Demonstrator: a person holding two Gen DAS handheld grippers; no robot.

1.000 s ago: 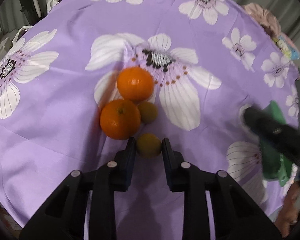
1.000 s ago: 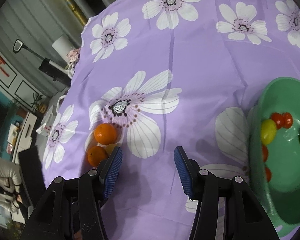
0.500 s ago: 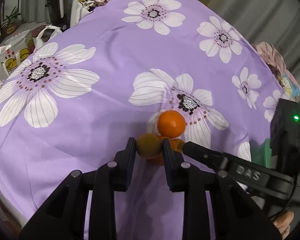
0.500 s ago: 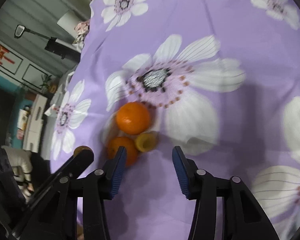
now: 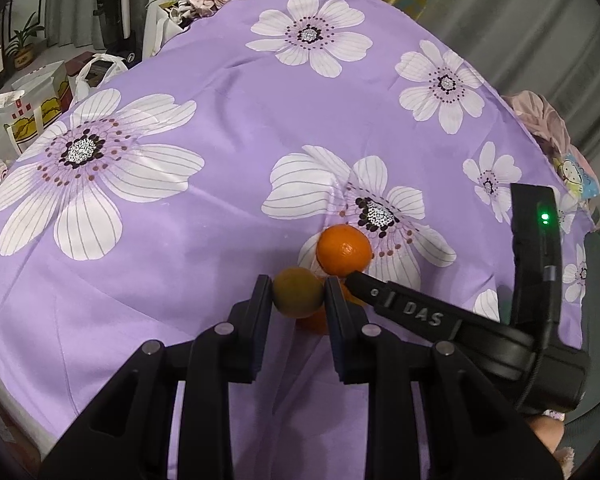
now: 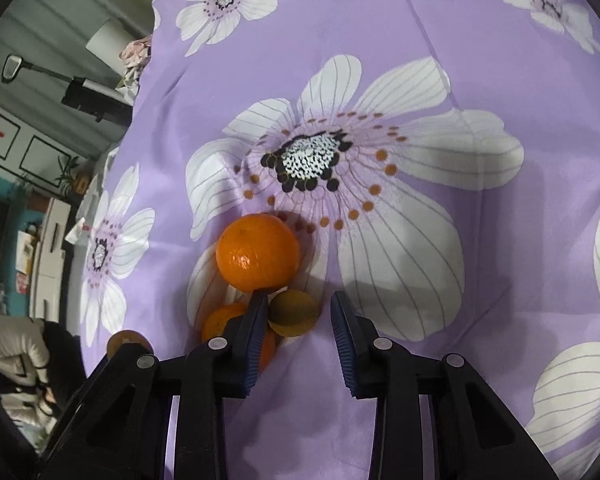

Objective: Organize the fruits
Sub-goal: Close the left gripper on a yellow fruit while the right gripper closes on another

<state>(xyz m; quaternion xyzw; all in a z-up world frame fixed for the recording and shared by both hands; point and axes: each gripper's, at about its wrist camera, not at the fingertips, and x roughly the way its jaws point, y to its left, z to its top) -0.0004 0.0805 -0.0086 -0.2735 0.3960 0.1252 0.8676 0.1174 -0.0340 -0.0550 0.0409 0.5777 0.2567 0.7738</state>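
Gripping a round, dull yellow-green fruit (image 5: 298,292), left tongs (image 5: 298,294) clamped above purple floral tablecloth (image 5: 220,120), right tongs (image 6: 300,314) apart around smooth small yellow fruit (image 6: 294,312), glossy dimpled orange (image 6: 258,252) touching beside.

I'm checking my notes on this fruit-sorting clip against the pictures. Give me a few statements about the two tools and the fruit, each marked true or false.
1. The left tool is shut on a small yellow-green fruit. True.
2. The right tool is clamped on the large orange. False: it is open, and the orange lies just beyond its left finger.
3. A second small yellowish fruit sits between the right tool's fingers. True.
4. The fruit rest on a plain white cloth. False: the purple tablecloth has white flowers.
5. A green bowl shows in both views. False: neither shows one.
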